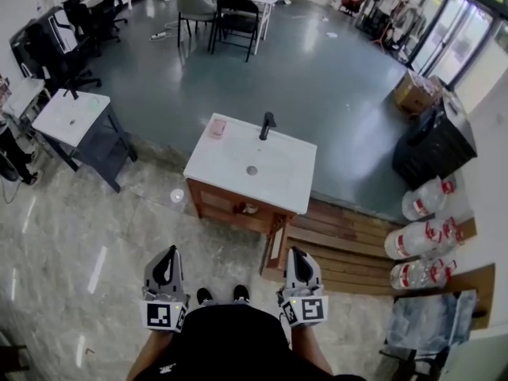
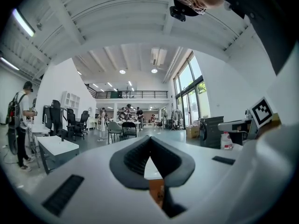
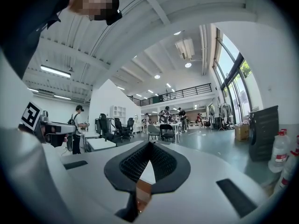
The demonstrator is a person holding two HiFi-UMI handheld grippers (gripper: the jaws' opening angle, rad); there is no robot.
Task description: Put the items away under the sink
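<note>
The left gripper (image 1: 168,254) and right gripper (image 1: 298,254) were both clenched and empty. Well ahead of the left gripper, one pink item (image 1: 217,127) lay on the sink surface (image 1: 278,182) beside one faucet (image 1: 267,125). Stepping closer and unclenching before reaching seemed wise. One cabinet door (image 1: 275,244) stood open ahead of the right gripper, and three bottles (image 1: 417,240) lay farther right.

R claw (image 3: 148,147) tips touching, empty; white sink top (image 3: 147,174) thru gap.

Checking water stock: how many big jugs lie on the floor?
3, at right: farthest jug beside the black bin; middle jug; nearest jug by the wooden boards. Others may be hidden.
</note>
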